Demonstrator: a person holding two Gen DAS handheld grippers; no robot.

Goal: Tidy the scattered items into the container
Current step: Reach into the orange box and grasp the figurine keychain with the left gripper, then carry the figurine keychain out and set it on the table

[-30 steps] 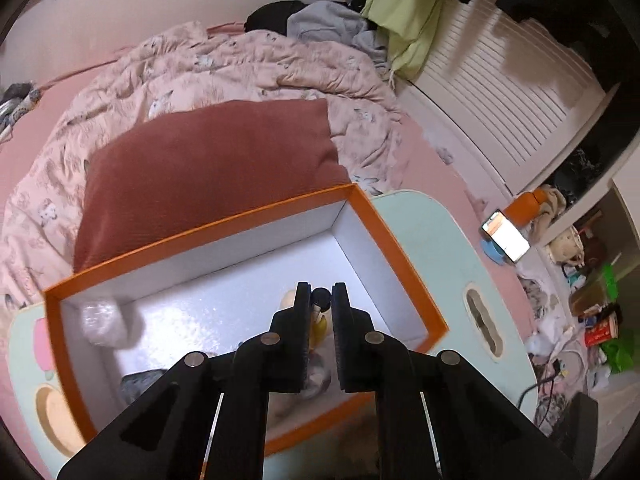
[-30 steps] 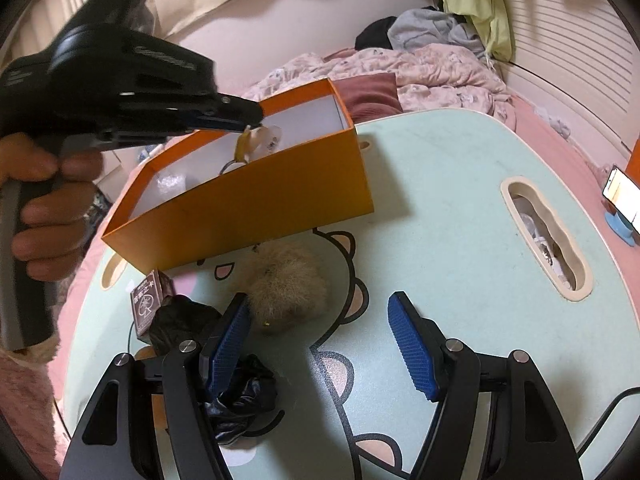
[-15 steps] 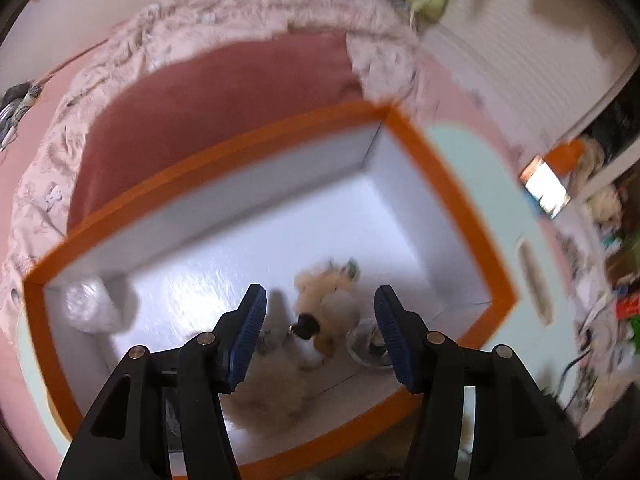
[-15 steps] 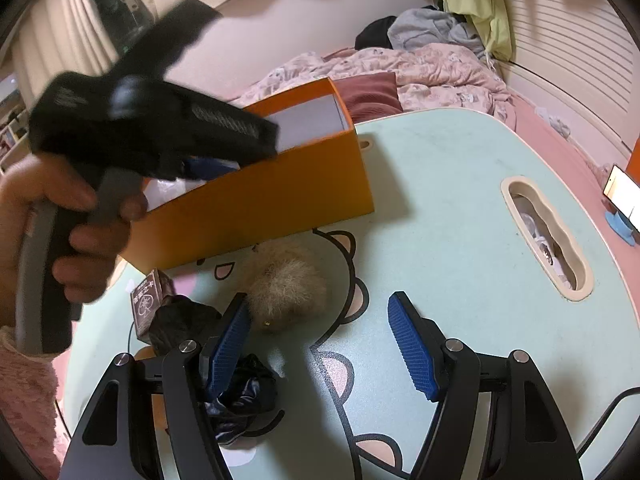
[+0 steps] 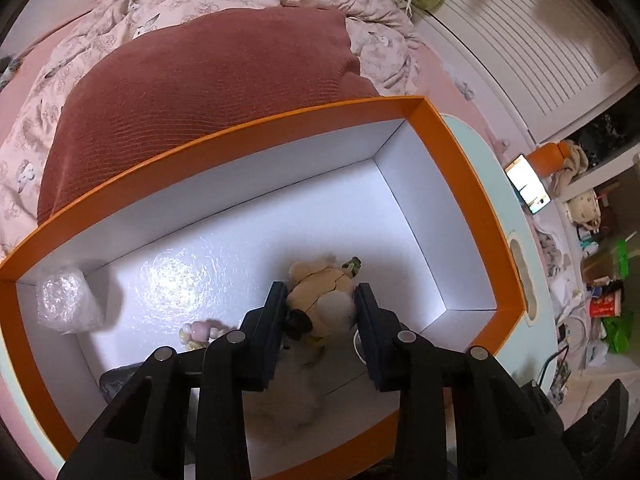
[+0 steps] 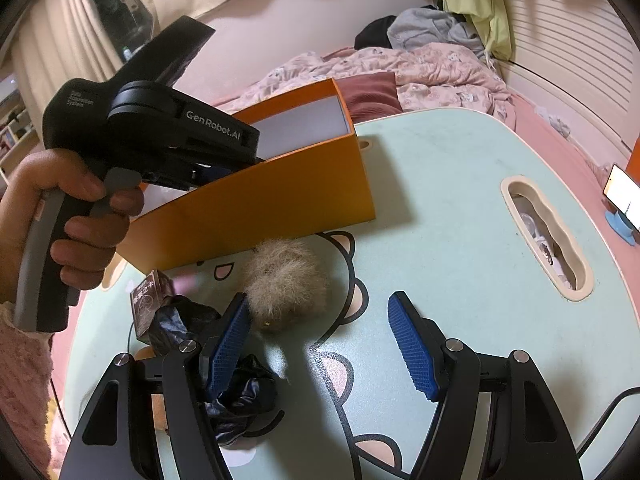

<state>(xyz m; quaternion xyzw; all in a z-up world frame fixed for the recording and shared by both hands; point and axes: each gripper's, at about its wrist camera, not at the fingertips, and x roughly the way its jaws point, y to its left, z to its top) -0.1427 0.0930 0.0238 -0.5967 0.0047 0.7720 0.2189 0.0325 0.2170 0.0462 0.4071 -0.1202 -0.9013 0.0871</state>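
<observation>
Orange box [image 5: 460, 168], white inside, standing on a pale green table [image 6: 460, 200] printed with a cartoon bear; taken as the landmark for all entries. Left gripper [image 5: 320, 312]: above the box's interior, fingers parted with a moderate gap, gripping nothing. Plush toy [image 5: 324, 292], tan and cream: on the box floor, seen in the gap between the fingers (contact with either finger cannot be told). Small pink and yellow trinket [image 5: 198, 330]: on the box floor, near the front wall. Bubble-wrap bundle [image 5: 66, 304]: in the box's left corner. Dark crumpled item [image 5: 116, 380]: against the box's near wall, partly hidden by the gripper. Right gripper [image 6: 320, 344]: in front of the box, over the table, blue pads spread wide, empty. Fluffy tan pompom [image 6: 286, 284]: on the table, just in front of the box's near wall. Small dark carton [image 6: 146, 300]: on the table, in front of the box's left end. Crumpled black bag [image 6: 180, 324]: beside the carton, farther from the box.
</observation>
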